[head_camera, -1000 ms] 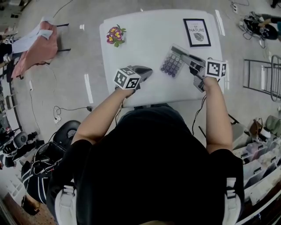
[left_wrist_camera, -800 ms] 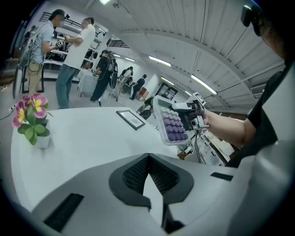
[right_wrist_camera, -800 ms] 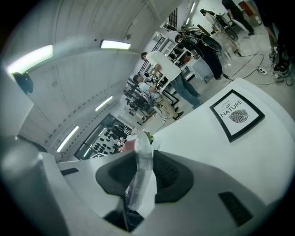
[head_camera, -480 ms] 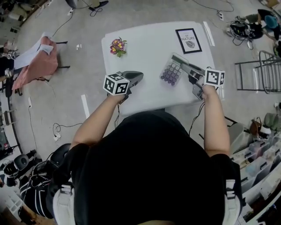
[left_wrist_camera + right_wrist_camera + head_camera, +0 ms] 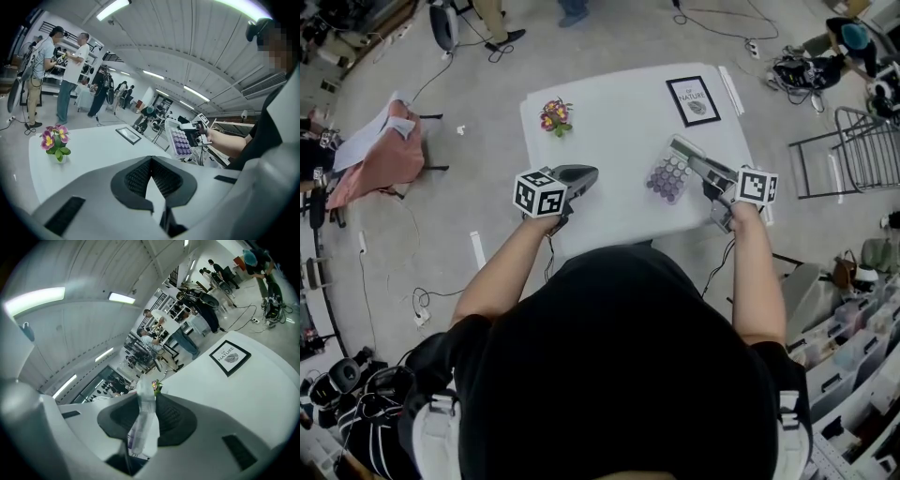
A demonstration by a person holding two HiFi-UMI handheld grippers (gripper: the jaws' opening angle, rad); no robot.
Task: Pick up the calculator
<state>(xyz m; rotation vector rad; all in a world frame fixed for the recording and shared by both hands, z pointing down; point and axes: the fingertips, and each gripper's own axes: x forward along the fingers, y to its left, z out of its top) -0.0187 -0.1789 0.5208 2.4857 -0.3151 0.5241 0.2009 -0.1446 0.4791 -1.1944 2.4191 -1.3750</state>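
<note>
The calculator [image 5: 668,174], pale with purple keys, hangs tilted above the white table [image 5: 619,122], off its surface. My right gripper [image 5: 694,163] is shut on its right edge. In the right gripper view the calculator [image 5: 143,420] stands edge-on, clamped between the dark pads [image 5: 176,420]. From the left gripper view the calculator [image 5: 181,140] and the right gripper [image 5: 193,129] show at the far right, above the table edge. My left gripper [image 5: 589,172] hovers over the table's near left part, its jaws [image 5: 151,161] shut with nothing in them.
A small pot of pink and yellow flowers [image 5: 554,116] stands at the table's far left. A black-framed picture [image 5: 693,100] lies at its far right. A chair draped with pink cloth [image 5: 384,141] stands on the left, a metal rack [image 5: 853,159] on the right. People [image 5: 70,70] stand beyond.
Both grippers have risen, and the calculator has come up with the right one. The head view has pulled back, so the table looks smaller and farther.
</note>
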